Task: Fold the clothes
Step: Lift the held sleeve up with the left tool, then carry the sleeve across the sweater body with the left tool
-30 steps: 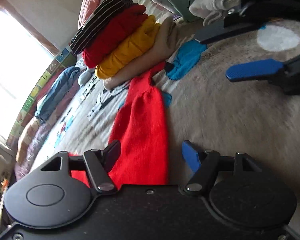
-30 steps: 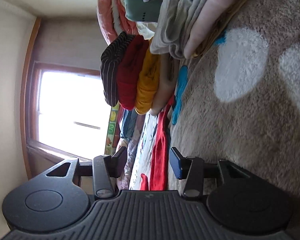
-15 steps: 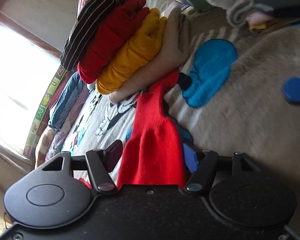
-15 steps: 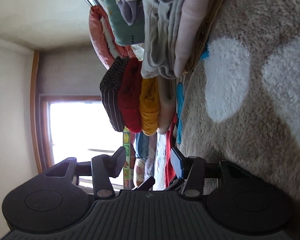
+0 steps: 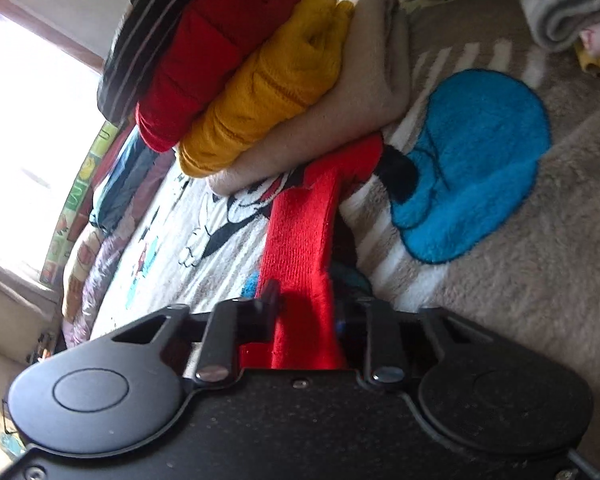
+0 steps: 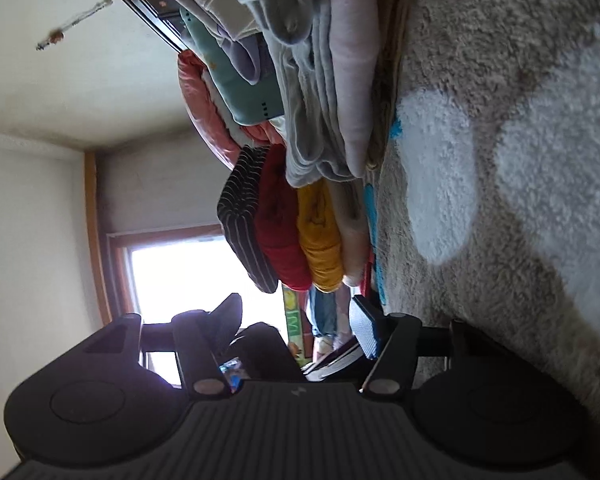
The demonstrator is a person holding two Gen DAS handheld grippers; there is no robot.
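Red knit garment: lies on the cartoon-print fleece blanket, long axis running from the near edge away toward the stack of folded clothes, its far end touching the beige bottom item. Left gripper: jaws closed onto the garment's near end, cloth bunched between them. Right gripper: jaws apart, holding nothing, low over the blanket, to the right of the garment. Nearer tool: left. Fold stage: undetermined.
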